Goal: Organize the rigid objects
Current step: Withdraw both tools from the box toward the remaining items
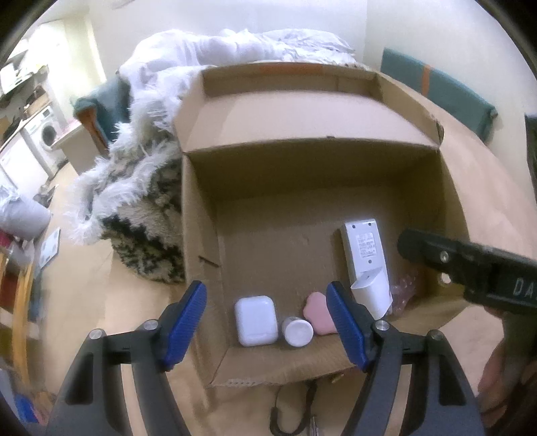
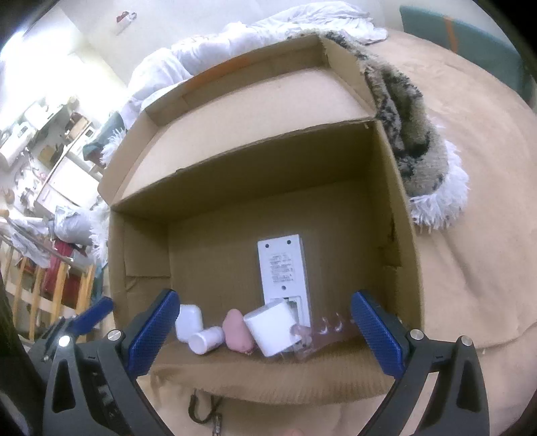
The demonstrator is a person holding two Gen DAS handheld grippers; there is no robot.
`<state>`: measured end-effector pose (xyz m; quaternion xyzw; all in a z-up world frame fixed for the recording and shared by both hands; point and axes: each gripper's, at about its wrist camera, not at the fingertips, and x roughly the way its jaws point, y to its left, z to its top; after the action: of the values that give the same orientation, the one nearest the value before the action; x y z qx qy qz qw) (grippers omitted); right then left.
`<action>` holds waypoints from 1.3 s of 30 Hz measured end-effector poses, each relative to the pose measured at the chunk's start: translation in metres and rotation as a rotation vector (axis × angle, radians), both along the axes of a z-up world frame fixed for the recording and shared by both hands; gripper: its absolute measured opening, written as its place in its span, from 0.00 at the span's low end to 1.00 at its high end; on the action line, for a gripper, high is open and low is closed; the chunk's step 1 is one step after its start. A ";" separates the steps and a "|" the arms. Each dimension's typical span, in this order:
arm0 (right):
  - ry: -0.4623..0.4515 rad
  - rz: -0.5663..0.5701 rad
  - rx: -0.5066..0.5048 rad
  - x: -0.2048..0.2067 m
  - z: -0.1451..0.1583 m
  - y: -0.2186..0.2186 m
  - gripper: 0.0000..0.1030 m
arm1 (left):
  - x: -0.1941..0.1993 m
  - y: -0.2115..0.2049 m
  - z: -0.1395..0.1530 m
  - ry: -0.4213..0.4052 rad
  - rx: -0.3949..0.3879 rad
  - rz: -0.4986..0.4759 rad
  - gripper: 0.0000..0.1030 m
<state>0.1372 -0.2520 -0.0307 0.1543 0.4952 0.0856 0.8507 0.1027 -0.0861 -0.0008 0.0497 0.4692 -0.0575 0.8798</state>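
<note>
Above the box (image 1: 201,234), both grippers' fingers (image 1: 186,322) apart.

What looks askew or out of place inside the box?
The white charger cube sits tilted, propped on the end of the face-down remote instead of lying flat on the cardboard box floor. Nothing looks spilled or damaged.

Cream walls (image 1: 419,30) close the room behind a bed spread with a tan cover (image 2: 470,255), where a rumpled white duvet (image 1: 214,47) and a shaggy grey-white throw (image 1: 134,187) lie heaped. A teal headboard (image 1: 446,90) stands against the wall. Far left, a washing machine (image 1: 45,134) sits under a cluttered counter, brightly lit, beside a wooden rail (image 2: 50,295).
</note>
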 end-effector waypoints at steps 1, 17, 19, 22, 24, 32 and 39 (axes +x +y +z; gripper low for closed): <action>0.002 0.002 -0.002 -0.003 0.001 0.000 1.00 | -0.001 0.002 0.002 0.000 -0.003 -0.001 0.69; 0.013 -0.019 0.027 -0.064 0.003 0.000 1.00 | -0.041 0.044 0.010 0.019 -0.026 0.083 0.69; 0.019 -0.012 0.028 -0.071 0.001 0.004 1.00 | -0.047 0.048 0.010 0.023 -0.010 0.104 0.69; 0.026 -0.001 0.025 -0.081 -0.001 0.008 1.00 | -0.055 0.055 0.008 0.037 -0.022 0.116 0.69; 0.030 0.003 0.024 -0.086 -0.002 0.009 1.00 | -0.060 0.060 0.006 0.052 -0.041 0.125 0.69; 0.137 -0.083 0.054 -0.094 -0.023 -0.008 1.00 | -0.068 0.085 -0.020 0.157 -0.070 0.219 0.69; 0.233 -0.085 0.155 -0.090 -0.044 -0.012 1.00 | -0.063 0.083 -0.036 0.209 -0.058 0.219 0.69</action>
<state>0.0467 -0.2639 -0.0742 0.2494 0.5754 0.0689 0.7759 0.0395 -0.0026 -0.0372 -0.0338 0.5591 0.0205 0.8282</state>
